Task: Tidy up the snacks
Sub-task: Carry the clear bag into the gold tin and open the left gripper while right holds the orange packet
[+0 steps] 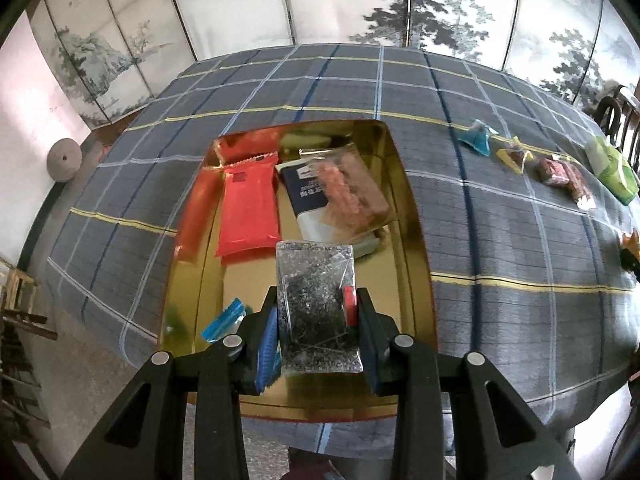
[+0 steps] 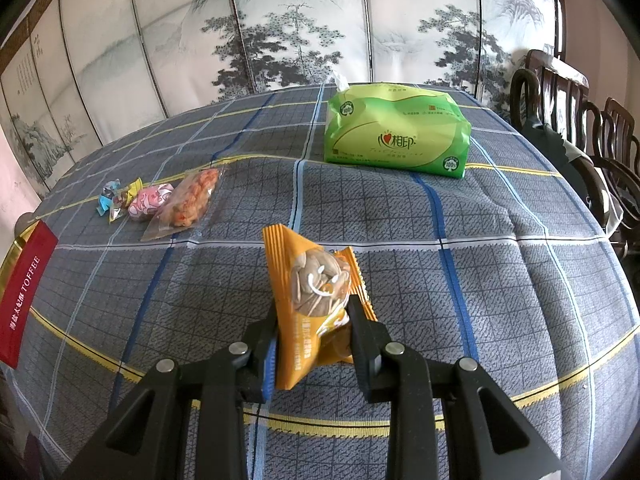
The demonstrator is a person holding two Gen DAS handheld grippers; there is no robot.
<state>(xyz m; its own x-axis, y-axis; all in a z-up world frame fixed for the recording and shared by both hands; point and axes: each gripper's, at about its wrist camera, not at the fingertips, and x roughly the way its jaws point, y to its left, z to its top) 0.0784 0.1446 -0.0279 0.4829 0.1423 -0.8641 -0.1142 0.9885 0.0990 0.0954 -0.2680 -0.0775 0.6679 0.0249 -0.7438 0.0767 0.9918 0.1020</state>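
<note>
My left gripper (image 1: 316, 312) is shut on a clear packet of dark seaweed (image 1: 316, 304), held over the near part of a gold tin tray (image 1: 408, 200). Inside the tray lie a red packet (image 1: 248, 212), a navy-and-white packet (image 1: 308, 196), a clear bag of pink and brown snacks (image 1: 348, 192) and a small blue candy (image 1: 224, 320). My right gripper (image 2: 314, 312) is shut on an orange packet of seeds (image 2: 316, 300), held just above the plaid tablecloth (image 2: 500, 280). Loose snacks remain on the cloth: wrapped candies (image 2: 116, 200), a pink candy (image 2: 150, 200), a bag of orange puffs (image 2: 188, 204).
A green tissue pack (image 2: 396, 132) stands at the back of the table. A red toffee lid (image 2: 24, 292) lies at the left edge of the right wrist view. Dark wooden chairs (image 2: 592, 136) stand to the right. A painted folding screen (image 2: 280, 20) backs the table.
</note>
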